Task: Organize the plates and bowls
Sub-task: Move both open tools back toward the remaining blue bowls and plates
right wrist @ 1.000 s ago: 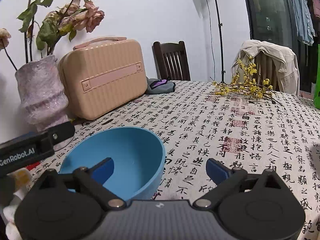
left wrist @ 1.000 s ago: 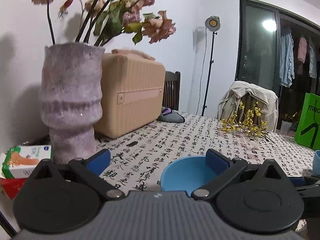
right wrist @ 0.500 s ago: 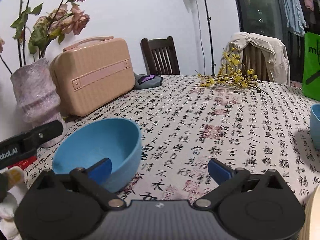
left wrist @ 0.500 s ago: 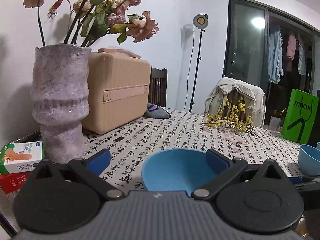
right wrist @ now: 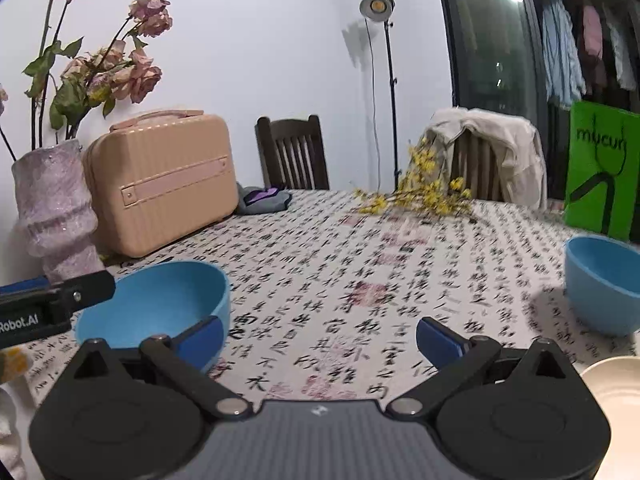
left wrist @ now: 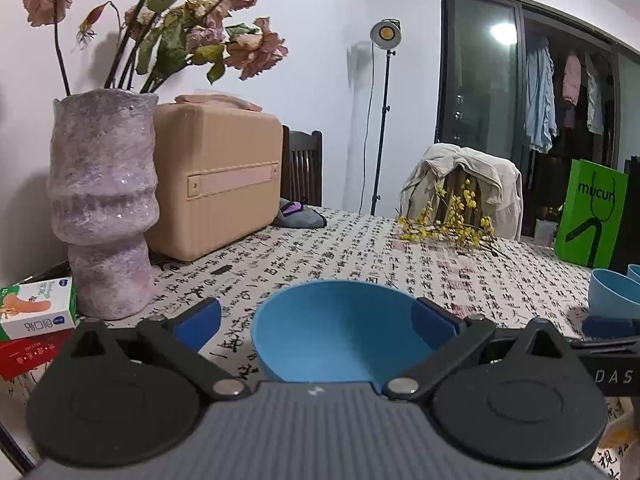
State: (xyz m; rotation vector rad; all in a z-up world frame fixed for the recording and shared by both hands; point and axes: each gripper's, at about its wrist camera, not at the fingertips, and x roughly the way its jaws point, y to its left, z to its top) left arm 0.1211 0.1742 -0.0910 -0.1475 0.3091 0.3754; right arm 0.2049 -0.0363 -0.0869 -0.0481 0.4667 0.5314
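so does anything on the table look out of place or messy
Yes: a loose sprig of yellow flowers lies flat on the calligraphy tablecloth rather than in the vase, whose roses are wilted. No spills; the blue bowl sits upright.

Matt blue bowl [left wrist: 340, 328] — printed cloth [right wrist: 360, 264]

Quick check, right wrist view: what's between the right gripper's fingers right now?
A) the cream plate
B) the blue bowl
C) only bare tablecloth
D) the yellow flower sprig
C: the right gripper is open over the tablecloth; the blue bowl sits off to its left, the cream plate to its right.
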